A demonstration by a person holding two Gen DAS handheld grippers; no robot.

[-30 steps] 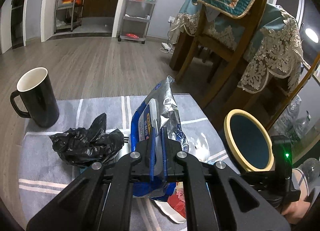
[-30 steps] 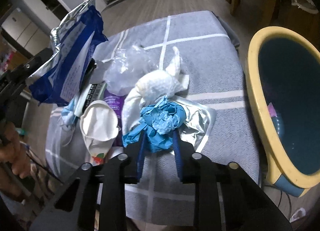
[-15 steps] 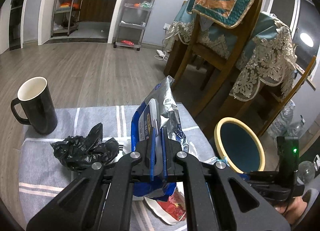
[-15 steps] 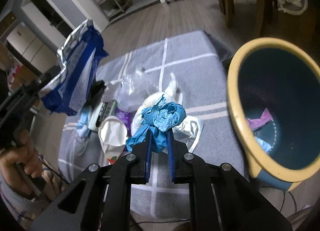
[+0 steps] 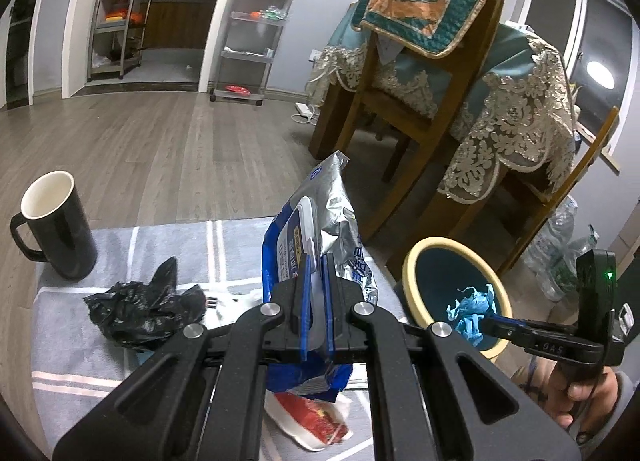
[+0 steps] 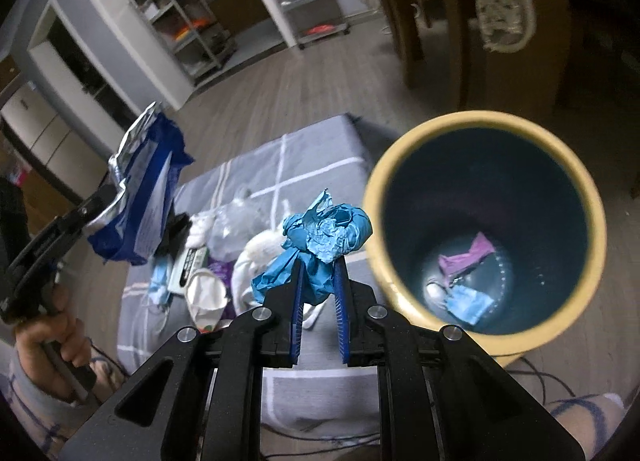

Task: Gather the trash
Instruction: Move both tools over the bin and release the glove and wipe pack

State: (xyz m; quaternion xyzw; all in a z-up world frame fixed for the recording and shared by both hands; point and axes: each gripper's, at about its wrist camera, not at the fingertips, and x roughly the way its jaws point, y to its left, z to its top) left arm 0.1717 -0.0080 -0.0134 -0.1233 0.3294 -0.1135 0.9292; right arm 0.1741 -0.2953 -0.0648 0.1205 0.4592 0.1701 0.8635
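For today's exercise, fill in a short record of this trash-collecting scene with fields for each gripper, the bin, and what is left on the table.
left gripper: shut on the blue and silver foil bag, held upright above the table
right gripper: shut on the crumpled blue wad, beside the bin's rim
bin: yellow rim, dark inside, on the floor next to the table; purple and blue scraps at the bottom
table: grey cloth with white lines
left on table: black mug, black plastic bag, white and red wrapper

Mug [image 5: 56,229] on table [image 5: 60,325] left; bin [image 5: 416,273] right of table; chair [image 5: 420,109] behind.
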